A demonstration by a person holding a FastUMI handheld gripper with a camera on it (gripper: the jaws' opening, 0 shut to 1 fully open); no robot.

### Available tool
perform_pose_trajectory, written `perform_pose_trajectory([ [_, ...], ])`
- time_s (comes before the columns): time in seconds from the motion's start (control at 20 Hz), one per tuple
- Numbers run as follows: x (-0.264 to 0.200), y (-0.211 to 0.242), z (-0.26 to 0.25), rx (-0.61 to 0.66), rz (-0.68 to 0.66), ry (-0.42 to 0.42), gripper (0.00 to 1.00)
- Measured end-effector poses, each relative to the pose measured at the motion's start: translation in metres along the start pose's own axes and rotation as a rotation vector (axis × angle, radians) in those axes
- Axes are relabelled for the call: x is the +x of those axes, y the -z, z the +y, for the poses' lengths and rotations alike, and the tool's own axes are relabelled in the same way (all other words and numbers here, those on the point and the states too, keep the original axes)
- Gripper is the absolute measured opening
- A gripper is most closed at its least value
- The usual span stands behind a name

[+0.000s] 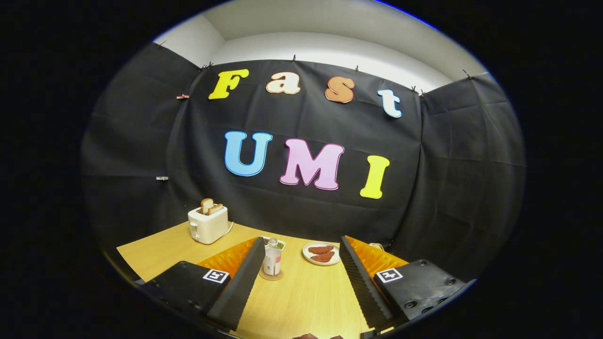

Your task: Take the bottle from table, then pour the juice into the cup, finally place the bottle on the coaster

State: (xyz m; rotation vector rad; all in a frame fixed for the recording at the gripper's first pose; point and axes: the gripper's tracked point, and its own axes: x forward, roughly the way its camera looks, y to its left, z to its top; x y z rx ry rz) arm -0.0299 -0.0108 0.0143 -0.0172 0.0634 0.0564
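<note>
My gripper [301, 278] is open above the wooden table [301, 301], its two fingers spread wide with only bare tabletop between them. Just beyond the left finger stands a small bottle [272, 260] with a pale label and a light cap, upright on a round woven coaster [271, 275]. The bottle is apart from both fingers. Behind the bottle a small dish [278, 244] peeks out, partly hidden by it. I cannot make out a cup with certainty.
A white toaster [207, 225] with two slices of toast sticking up stands at the back left. A white plate [321, 253] with two brown sausages sits beyond the fingers, right of the bottle. Black cloth walls close the table at the back and right.
</note>
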Motion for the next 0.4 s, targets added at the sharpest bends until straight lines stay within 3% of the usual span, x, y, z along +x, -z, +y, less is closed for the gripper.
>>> perform_pose_trajectory([
  [0.4,0.003,-0.005,-0.046,0.05,0.005,-0.034,0.97],
])
